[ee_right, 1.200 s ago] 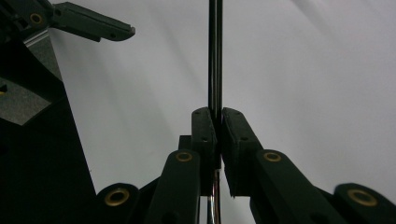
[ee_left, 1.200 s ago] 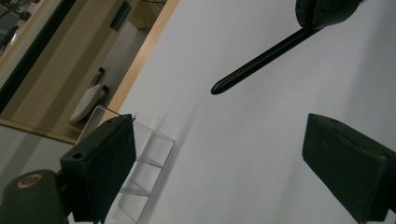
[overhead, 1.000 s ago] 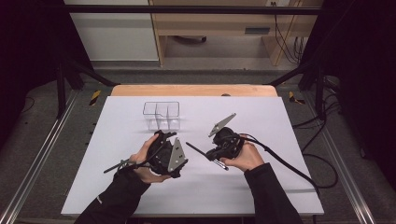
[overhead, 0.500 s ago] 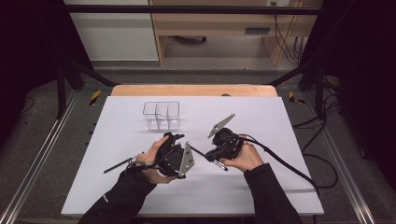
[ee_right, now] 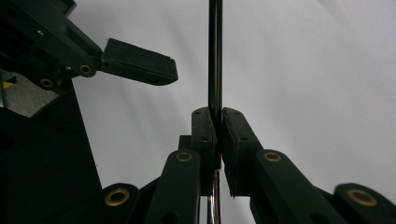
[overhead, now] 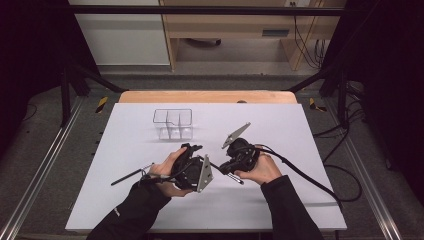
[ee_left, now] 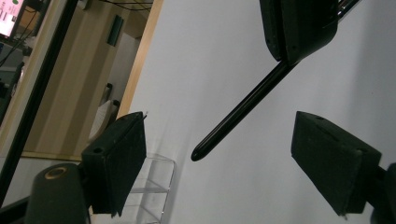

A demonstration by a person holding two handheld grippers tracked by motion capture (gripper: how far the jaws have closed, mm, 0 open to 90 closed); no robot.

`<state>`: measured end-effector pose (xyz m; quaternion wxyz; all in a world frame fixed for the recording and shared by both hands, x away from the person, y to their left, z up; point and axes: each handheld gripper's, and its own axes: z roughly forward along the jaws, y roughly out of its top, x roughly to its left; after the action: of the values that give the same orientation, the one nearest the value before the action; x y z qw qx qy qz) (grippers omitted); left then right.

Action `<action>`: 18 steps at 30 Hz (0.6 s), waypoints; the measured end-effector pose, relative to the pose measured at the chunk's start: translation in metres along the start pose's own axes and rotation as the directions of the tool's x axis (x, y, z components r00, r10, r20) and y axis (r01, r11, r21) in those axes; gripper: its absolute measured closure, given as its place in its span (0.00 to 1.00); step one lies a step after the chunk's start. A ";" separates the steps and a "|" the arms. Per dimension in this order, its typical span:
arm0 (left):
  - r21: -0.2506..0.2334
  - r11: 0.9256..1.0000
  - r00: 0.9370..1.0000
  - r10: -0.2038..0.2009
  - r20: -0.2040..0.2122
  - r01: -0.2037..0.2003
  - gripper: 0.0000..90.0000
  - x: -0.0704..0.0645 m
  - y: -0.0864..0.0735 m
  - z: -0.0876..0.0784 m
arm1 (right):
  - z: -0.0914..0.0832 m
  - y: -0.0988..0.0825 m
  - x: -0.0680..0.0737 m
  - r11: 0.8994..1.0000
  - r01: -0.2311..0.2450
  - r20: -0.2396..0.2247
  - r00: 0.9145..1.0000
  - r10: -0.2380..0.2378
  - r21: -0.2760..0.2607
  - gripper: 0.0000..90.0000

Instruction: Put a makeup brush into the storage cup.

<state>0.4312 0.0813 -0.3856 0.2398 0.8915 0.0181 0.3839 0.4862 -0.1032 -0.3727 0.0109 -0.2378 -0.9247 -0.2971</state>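
Right gripper view: a slim, glossy black pen is clamped by the right gripper; the left gripper is spread wide beside its rounded tip, above the white table.

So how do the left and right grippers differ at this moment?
The left gripper has its jaws wide apart and holds nothing; the right gripper is shut on a thin black pen. The pen's free tip points into the left gripper's open gap. Both are handheld, close together, over the white table.
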 end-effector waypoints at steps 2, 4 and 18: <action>0.004 1.000 1.000 0.012 -0.003 -0.012 0.20 -0.001 0.001 0.002 | 0.000 0.000 0.000 1.000 -0.002 -0.003 1.000 0.002 -0.003 0.93; 0.006 1.000 1.000 0.022 -0.003 -0.022 0.21 -0.002 0.003 0.004 | 0.000 0.001 0.000 1.000 -0.004 -0.006 1.000 0.004 -0.001 0.93; 0.013 0.994 0.994 0.106 -0.009 -0.106 0.38 -0.012 0.007 0.010 | 0.002 0.000 0.001 1.000 -0.001 -0.016 1.000 0.001 0.009 0.93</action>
<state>0.4285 0.0685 -0.3961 0.2132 0.8909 -0.0258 0.4003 0.4861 -0.1013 -0.3743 0.0193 -0.2358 -0.9258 -0.2948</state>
